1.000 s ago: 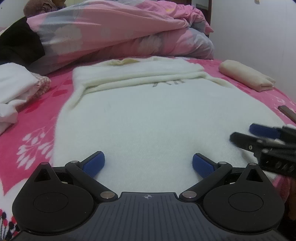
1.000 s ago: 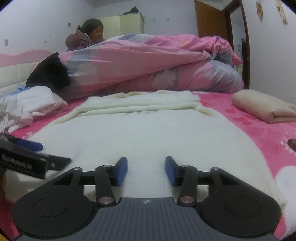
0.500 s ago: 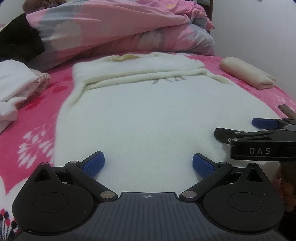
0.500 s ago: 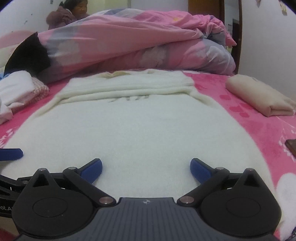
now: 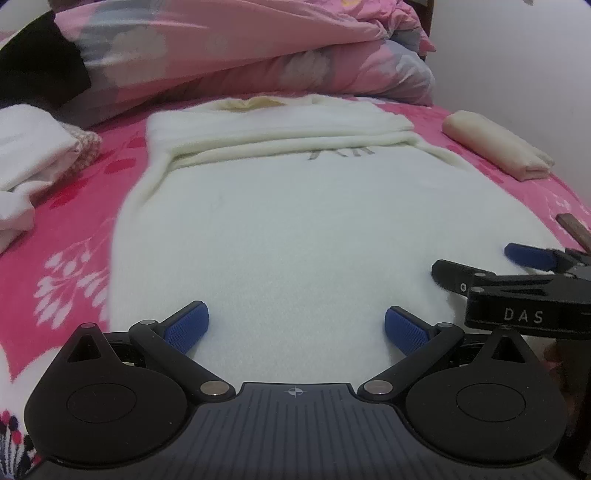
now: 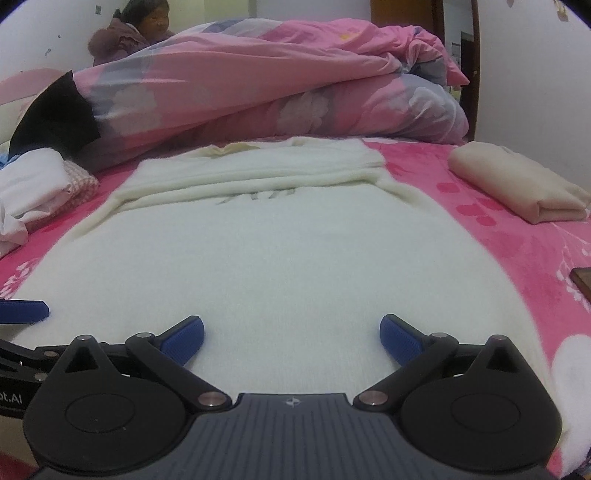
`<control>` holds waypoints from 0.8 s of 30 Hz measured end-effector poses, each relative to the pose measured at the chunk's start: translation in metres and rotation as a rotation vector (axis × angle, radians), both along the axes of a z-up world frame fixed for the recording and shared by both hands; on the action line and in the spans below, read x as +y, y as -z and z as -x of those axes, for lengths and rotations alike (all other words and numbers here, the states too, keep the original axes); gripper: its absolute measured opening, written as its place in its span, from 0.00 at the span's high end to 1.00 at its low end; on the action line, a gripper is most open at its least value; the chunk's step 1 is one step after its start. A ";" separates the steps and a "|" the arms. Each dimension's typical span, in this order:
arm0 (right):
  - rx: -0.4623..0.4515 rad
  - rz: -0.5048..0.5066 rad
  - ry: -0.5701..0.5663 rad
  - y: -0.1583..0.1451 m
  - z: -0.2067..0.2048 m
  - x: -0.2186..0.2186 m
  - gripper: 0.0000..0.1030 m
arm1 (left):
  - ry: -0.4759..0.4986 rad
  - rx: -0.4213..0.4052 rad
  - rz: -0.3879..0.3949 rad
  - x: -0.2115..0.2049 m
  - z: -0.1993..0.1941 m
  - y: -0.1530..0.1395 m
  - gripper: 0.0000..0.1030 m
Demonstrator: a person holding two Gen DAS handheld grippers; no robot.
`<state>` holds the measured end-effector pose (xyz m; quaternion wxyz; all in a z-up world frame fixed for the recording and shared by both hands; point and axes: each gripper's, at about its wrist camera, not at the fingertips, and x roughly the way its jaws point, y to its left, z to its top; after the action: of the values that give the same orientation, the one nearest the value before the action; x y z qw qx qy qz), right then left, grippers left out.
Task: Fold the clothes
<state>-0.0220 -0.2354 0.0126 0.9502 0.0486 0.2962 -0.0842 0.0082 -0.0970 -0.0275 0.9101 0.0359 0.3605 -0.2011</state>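
A cream-white sweater [image 5: 295,229] lies flat on the pink bed, its sleeves folded across the far end near the collar [image 5: 251,105]. The same sweater [image 6: 280,251] fills the middle of the right wrist view. My left gripper [image 5: 295,326] stands open over the garment's near hem, nothing between its blue pads. My right gripper [image 6: 291,338] is open just as wide over the hem, empty too. Its fingers [image 5: 532,256] reach in from the right edge of the left wrist view. One left pad [image 6: 22,310] shows at the left edge of the right wrist view.
A heaped pink floral duvet [image 6: 280,81] blocks the far side, and a person [image 6: 136,29] sits behind it. A folded beige garment [image 6: 521,184] lies at the right. White clothes [image 5: 33,155] are piled at the left. A dark flat object [image 6: 581,282] rests near the right edge.
My right gripper's jaws spread from narrow to wide over the hem, and its view tipped a little lower. The left gripper stayed open in place.
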 end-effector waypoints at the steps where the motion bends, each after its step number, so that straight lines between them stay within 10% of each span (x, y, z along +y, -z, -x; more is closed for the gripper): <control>1: -0.004 -0.003 -0.002 0.000 0.001 -0.001 0.00 | 0.000 0.000 0.000 0.000 0.000 0.000 0.00; 24: -0.125 -0.097 -0.042 0.006 0.017 -0.015 0.00 | -0.011 0.006 0.001 0.000 -0.002 0.001 0.00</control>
<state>-0.0394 -0.2501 0.0068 0.9649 0.0936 0.2407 -0.0467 0.0098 -0.0972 -0.0286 0.9102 0.0328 0.3632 -0.1964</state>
